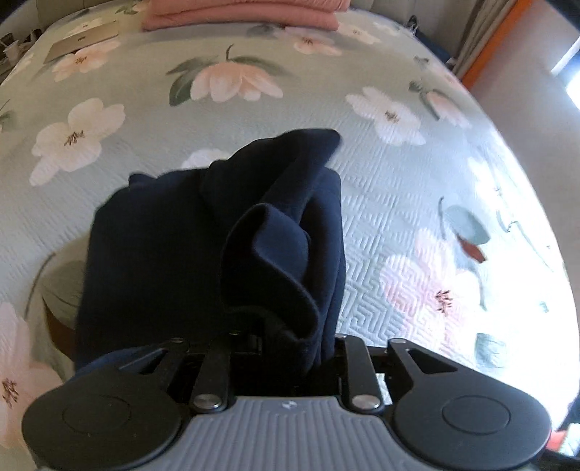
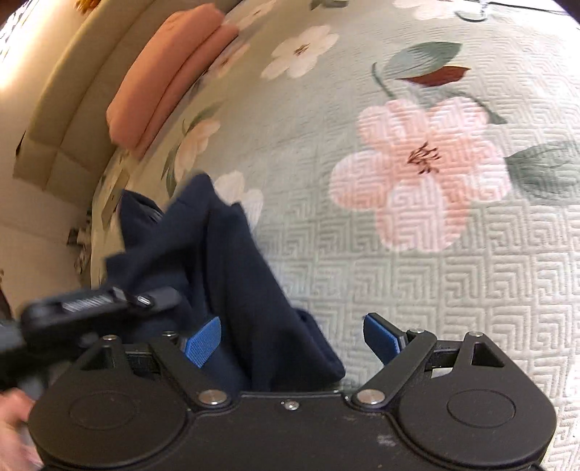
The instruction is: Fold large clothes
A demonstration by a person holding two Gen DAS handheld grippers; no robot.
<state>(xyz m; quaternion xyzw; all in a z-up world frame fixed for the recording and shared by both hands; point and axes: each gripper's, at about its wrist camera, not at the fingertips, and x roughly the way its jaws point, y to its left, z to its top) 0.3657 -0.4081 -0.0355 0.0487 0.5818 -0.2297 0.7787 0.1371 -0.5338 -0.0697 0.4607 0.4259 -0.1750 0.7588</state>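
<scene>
A dark navy garment [image 1: 217,232] is bunched and folded over my left gripper [image 1: 282,347], above a floral bedspread [image 1: 398,188]. The cloth runs down between the left jaws and hides the fingertips; the gripper seems shut on it. In the right wrist view the same navy garment [image 2: 232,275] lies across the lower left. My right gripper [image 2: 293,344] is open, its blue pads [image 2: 203,344] spread wide. The cloth passes between them, touching the left pad. The other gripper's body [image 2: 98,304] shows blurred at the left.
A stack of folded pink clothes [image 1: 239,14] lies at the far end of the bed, also in the right wrist view [image 2: 166,76]. A flat box [image 1: 83,40] lies at the far left. A beige headboard [image 2: 61,108] borders the bed. Bright window light falls at the right.
</scene>
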